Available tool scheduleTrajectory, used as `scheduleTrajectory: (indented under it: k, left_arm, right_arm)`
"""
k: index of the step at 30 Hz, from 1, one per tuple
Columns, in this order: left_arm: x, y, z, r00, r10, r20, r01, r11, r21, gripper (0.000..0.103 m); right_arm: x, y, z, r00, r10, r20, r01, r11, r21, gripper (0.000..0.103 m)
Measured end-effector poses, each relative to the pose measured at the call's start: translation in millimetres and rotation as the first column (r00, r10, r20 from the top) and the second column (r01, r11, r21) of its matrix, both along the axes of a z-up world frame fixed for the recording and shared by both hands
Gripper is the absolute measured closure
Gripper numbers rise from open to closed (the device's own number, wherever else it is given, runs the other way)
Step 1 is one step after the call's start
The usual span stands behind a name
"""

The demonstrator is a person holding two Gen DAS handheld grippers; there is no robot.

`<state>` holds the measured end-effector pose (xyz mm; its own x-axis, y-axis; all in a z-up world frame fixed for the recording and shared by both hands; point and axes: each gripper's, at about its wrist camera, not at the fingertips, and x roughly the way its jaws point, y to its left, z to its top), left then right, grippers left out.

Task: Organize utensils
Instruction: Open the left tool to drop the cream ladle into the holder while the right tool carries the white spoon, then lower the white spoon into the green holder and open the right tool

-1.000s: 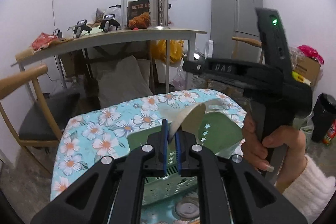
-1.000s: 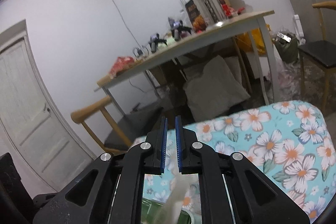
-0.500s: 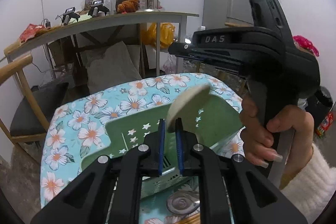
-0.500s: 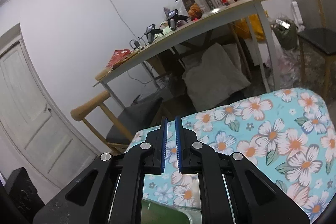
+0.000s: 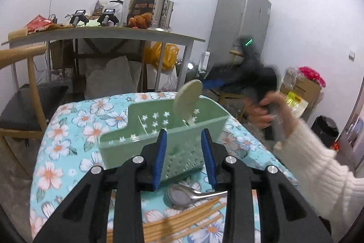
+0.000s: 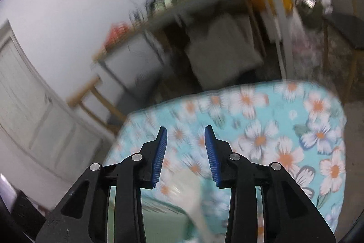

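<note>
White walls, a cluttered side desk and a grey fridge frame the low table (image 5: 68,129), whose blue floral cloth carries everything the task concerns. At its middle sits the green caddy (image 5: 127,142), a perforated plastic organizer with dividers – the sensible home for loose utensils. A pale rice paddle (image 5: 187,96) already stands in the right-hand compartment, handle down and blade leaning above the rim, so it looks delivered. The left gripper (image 5: 184,152) hovers just in front of the caddy with its jaws moderately apart and nothing between the blue pads; they have just been opening, which fits letting the paddle go. The right gripper (image 6: 185,152) has likewise just been opening and holds nothing – in its blurred view the paddle and the caddy's rim show below the parted jaws. In the left view a hand (image 5: 264,113) in a white sleeve grips that tool off to the right, beside the table. Nearer the camera lie a metal spoon (image 5: 188,195) and a bundle of wooden chopsticks (image 5: 182,218), flat on the cloth, still unsorted. Judging by this, they are the likely next pick-ups, with empty compartments on the left waiting.
</note>
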<state>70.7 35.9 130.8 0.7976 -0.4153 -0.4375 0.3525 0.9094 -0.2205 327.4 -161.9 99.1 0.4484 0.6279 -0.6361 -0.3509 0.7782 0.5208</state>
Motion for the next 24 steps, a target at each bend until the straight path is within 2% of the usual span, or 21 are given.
scheduleTrajectory:
  k: [4, 6, 9, 12, 14, 15, 16, 18, 21, 24]
  left_arm:
    - [-2.9, 2.2, -0.6, 1.0, 0.001, -0.009, -0.001, 1.0, -0.013, 0.073]
    - [-3.0, 1.9, 0.2, 1.0, -0.004, -0.01, 0.004, 1.0, -0.017, 0.073]
    - [-3.4, 0.0, 0.3, 1.0, -0.007, -0.007, 0.007, 1.0, -0.008, 0.073]
    - [0.4, -3.2, -1.3, 1.0, -0.008, -0.017, 0.008, 1.0, 0.005, 0.073]
    - [2.8, -6.0, -3.5, 1.0, -0.015, -0.025, 0.015, 1.0, 0.01, 0.073]
    - [3.9, -8.1, -5.4, 0.999, -0.013, -0.03, 0.013, 1.0, 0.019, 0.073]
    - [4.4, -9.6, -7.2, 0.999, -0.009, -0.033, 0.01, 1.0, 0.026, 0.073]
    - [4.7, -10.4, -9.6, 0.999, -0.007, -0.04, 0.008, 1.0, 0.028, 0.073]
    - [5.0, -9.3, -11.4, 0.999, -0.003, -0.05, 0.004, 1.0, 0.014, 0.073]
    - [3.5, -8.9, -9.9, 0.999, -0.004, -0.05, 0.004, 1.0, -0.002, 0.073]
  right_arm:
    - [20.8, 29.6, -69.4, 0.977, 0.144, -0.159, -0.15, 0.988, -0.03, 0.068]
    - [18.8, 41.8, -86.3, 0.958, 0.218, -0.186, -0.227, 0.973, -0.029, 0.068]
    - [11.3, 46.4, -93.0, 0.942, 0.303, -0.146, -0.306, 0.952, 0.008, 0.068]
    - [13.3, 44.8, -97.8, 0.94, 0.299, -0.165, -0.293, 0.954, 0.061, 0.073]
    - [13.5, 46.6, -99.4, 0.934, 0.318, -0.164, -0.309, 0.948, 0.081, 0.081]
    - [12.6, 50.3, -101.4, 0.928, 0.333, -0.169, -0.323, 0.943, 0.081, 0.091]
    - [12.6, 53.9, -102.6, 0.929, 0.329, -0.171, -0.322, 0.944, 0.065, 0.092]
    - [11.6, 55.2, -99.7, 0.937, 0.31, -0.159, -0.307, 0.951, 0.045, 0.093]
    - [12.0, 43.0, -89.8, 0.964, 0.221, -0.145, -0.213, 0.974, 0.07, 0.1]
    - [4.6, 29.4, -70.1, 0.989, 0.126, -0.076, -0.12, 0.99, 0.077, 0.101]
